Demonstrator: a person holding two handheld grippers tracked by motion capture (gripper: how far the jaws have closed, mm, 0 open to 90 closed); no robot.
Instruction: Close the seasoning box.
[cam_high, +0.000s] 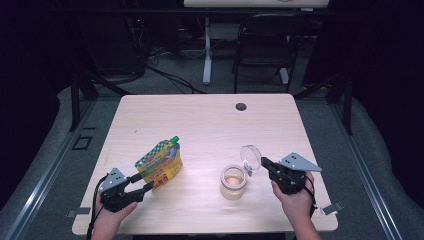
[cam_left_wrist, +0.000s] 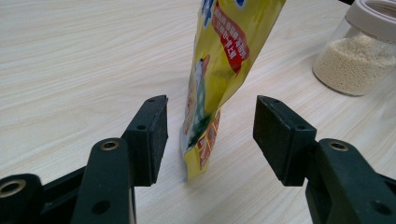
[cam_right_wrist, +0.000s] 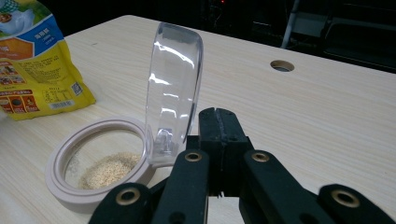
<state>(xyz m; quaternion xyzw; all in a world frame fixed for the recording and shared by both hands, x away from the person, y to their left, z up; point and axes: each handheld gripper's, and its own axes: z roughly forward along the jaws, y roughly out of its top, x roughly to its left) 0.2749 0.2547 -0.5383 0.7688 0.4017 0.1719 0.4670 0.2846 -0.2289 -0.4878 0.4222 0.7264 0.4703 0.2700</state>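
On the table (cam_high: 210, 117) my left gripper (cam_left_wrist: 210, 135) gapes around the yellow pouch (cam_left_wrist: 224, 56), untouching, while my right gripper (cam_right_wrist: 218, 122) sits closed, empty, beside the jar's (cam_right_wrist: 91, 170) raised clear lid (cam_right_wrist: 173, 88).

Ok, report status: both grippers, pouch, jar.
Left gripper open, jaws either side of yellow spouted pouch. Right gripper shut, behind raised clear lid. Glass grain jar open. Nothing between.

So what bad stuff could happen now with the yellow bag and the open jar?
1. The pouch stands on its thin bottom edge between the open left gripper jaws; a nudge before they close might tip it over.
2. The jar is open, its clear lid flipped up beside the shut right gripper. Bumping the lid could drag the jar or spill the grains inside.
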